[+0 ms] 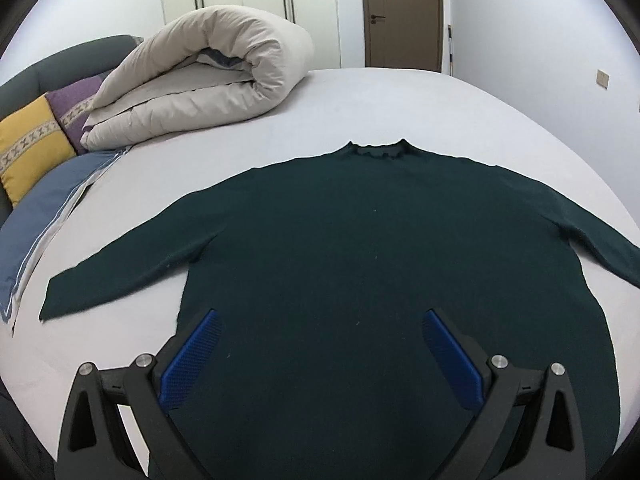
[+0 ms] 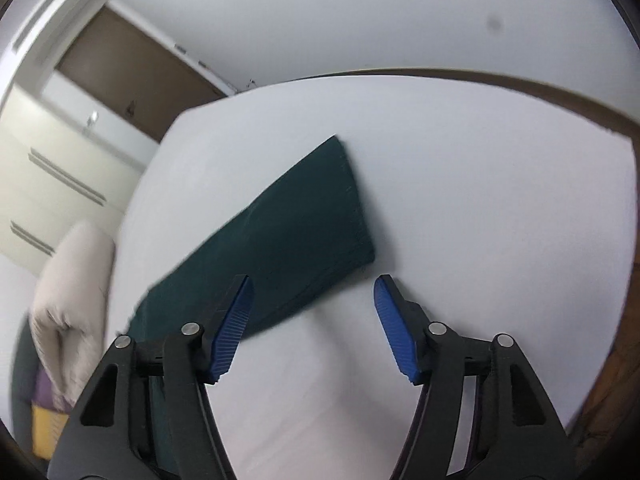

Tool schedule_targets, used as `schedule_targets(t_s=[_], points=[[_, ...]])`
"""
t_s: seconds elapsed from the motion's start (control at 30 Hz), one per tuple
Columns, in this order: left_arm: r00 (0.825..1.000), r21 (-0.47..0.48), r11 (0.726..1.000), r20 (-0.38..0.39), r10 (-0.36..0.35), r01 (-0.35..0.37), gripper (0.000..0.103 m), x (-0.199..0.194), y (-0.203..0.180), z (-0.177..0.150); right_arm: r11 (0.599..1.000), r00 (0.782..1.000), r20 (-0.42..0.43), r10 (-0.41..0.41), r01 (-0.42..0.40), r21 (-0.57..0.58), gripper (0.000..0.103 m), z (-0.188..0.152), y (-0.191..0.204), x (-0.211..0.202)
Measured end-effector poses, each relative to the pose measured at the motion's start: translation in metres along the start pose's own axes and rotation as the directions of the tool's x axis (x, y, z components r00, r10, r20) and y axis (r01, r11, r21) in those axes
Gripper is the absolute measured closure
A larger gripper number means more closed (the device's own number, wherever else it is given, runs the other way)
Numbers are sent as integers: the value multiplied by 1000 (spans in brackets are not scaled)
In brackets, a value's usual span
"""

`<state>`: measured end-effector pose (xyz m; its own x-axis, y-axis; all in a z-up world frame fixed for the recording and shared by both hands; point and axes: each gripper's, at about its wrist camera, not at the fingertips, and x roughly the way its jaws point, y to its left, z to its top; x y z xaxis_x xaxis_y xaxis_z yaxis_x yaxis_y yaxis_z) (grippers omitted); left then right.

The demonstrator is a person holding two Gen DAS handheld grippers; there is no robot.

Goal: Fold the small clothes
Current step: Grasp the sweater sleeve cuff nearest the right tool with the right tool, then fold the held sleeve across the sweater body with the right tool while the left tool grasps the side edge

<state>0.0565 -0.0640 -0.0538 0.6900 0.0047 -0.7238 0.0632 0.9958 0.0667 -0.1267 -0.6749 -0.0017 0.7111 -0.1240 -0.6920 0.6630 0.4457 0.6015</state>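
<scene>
A dark green long-sleeved sweater (image 1: pixel 360 248) lies flat and spread out on the white bed (image 1: pixel 400 104), collar at the far side and both sleeves stretched outward. My left gripper (image 1: pixel 320 324) is open and empty, hovering over the sweater's lower body near the hem. In the right wrist view, the sweater's right sleeve (image 2: pixel 288 232) lies across the sheet, its cuff end toward the far right. My right gripper (image 2: pixel 312 292) is open and empty, just above the sleeve's near edge close to the cuff.
A rolled beige duvet (image 1: pixel 208 80) sits at the bed's far left, with yellow and purple cushions (image 1: pixel 36 140) and a blue pillow (image 1: pixel 44 220) beside it. A brown door (image 1: pixel 402 16) and wardrobes stand behind. The bed's edge (image 2: pixel 624 240) runs at the right.
</scene>
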Motion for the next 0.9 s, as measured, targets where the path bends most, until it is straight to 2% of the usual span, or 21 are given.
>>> schedule_targets(t_s=[0.1,0.2,0.23,0.33,0.37,0.43,0.5,0.57,0.67,0.73,0.8,0.9], points=[[996,-33,996,-29,-84,83,2,13,-2,8,998,999,-5,48,-48,33,42,14,-4,11],[985,-71,985,-61,-164,159,10,23,-2,12,994,997,-15,81,-80,73,52,28,-11,24],[980,-83,980,-72,-186,180,12,25,-3,12,994,997,-16,80,-78,80,58,29,-9,27],[967,-96,968,-84,-239,231,14,30,-5,13,996,999,-17,34,-33,80,90,36,-14,32],[966,-97,967,-85,-244,236,14,31,-6,13,998,999,-20,26,-24,66,95,37,-13,33],[955,-112,956,-90,-283,273,14,35,-6,14,1000,1000,-14,7,-7,15,95,36,-3,32],[948,-131,947,-94,-305,292,17,40,-3,16,999,1000,-10,11,-11,-50,95,34,23,30],[936,-157,933,-94,-340,323,24,44,2,18,993,999,-14,30,-32,-114,96,29,50,30],[923,-199,914,-86,-375,353,25,48,12,22,966,993,-61,100,-112,-233,96,23,120,32],[918,-217,903,-64,-391,370,25,50,20,28,934,981,-116,154,-183,-306,96,0,173,39],[917,-236,896,-46,-396,375,24,53,29,34,892,958,-197,207,-268,-364,96,-27,229,55],[904,-279,871,-25,-427,404,24,58,46,42,831,918,-312,245,-364,-420,96,-81,292,76]])
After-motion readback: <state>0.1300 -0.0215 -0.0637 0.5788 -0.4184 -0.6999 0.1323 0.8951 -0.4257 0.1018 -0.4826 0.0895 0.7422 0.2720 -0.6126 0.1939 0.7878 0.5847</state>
